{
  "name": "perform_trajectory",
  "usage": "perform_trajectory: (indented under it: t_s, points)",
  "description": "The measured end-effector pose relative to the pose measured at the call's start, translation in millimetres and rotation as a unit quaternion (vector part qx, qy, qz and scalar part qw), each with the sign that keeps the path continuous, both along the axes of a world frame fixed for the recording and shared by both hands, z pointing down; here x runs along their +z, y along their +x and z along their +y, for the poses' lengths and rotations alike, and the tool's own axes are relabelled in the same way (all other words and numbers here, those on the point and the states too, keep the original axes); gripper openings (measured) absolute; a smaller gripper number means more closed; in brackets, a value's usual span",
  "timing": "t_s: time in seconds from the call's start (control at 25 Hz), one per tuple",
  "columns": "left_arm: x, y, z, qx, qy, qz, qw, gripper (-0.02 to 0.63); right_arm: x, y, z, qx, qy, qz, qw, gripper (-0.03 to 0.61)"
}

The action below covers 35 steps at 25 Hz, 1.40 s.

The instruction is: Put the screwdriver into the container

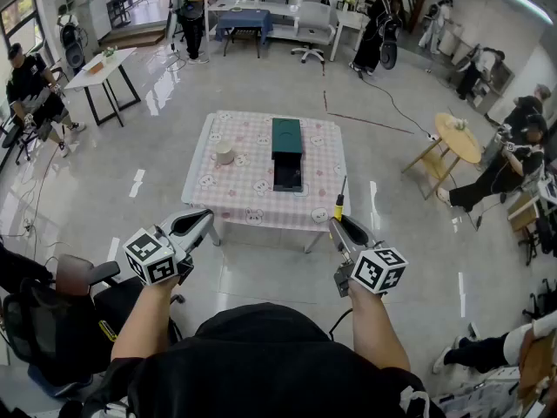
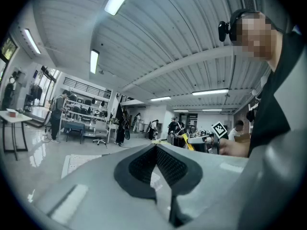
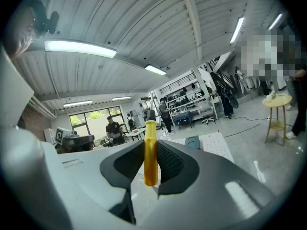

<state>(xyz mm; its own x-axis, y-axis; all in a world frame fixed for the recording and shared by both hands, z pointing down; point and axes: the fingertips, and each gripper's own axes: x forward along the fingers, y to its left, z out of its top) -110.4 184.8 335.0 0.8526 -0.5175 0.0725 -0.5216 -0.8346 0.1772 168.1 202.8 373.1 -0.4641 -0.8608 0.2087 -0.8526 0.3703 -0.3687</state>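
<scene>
screwdriver: yellow handle, upright, clamped in right gripper | container: dark green box, black near section, on table

My pads look matt, ribbed black rubber. The screwdriver handle is smooth, glossy plastic. The tablecloth is soft cloth, and the floor is polished.

Nothing readable here tbh, no letters or numbers anywhere. The marker cubes only carry black-and-white square patterns.
</scene>
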Motion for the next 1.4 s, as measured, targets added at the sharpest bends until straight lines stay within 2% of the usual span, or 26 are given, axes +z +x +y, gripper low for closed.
perform_trajectory:
  t_s: [0.24, 0.48, 0.88, 1.16, 1.4]
  points:
    - [0, 24, 5, 0.006, 0.015, -0.012, 0.9998, 0.0, 4, 4, -2, -0.014, -0.002, -0.005, 1.0, 0.112]
    - [-1, 35, 0, -0.004, 0.012, -0.015, 0.9998, 0.0, 7, 14, -10, -0.024, -0.007, -0.019, 1.0, 0.112]
    - [1, 25, -7, -0.026, 0.016, -0.009, 0.9995, 0.0, 11, 15, -14, -0.043, -0.006, -0.022, 0.999, 0.112]
    - [-7, 43, -9, -0.029, 0.009, -0.006, 0.9995, 0.0, 1, 42, -15, -0.033, -0.003, -0.029, 0.999, 0.112]
    - [-3, 33, -14, -0.04, 0.0, -0.003, 0.9992, 0.0, 1, 34, -19, -0.04, -0.007, -0.026, 0.999, 0.112]
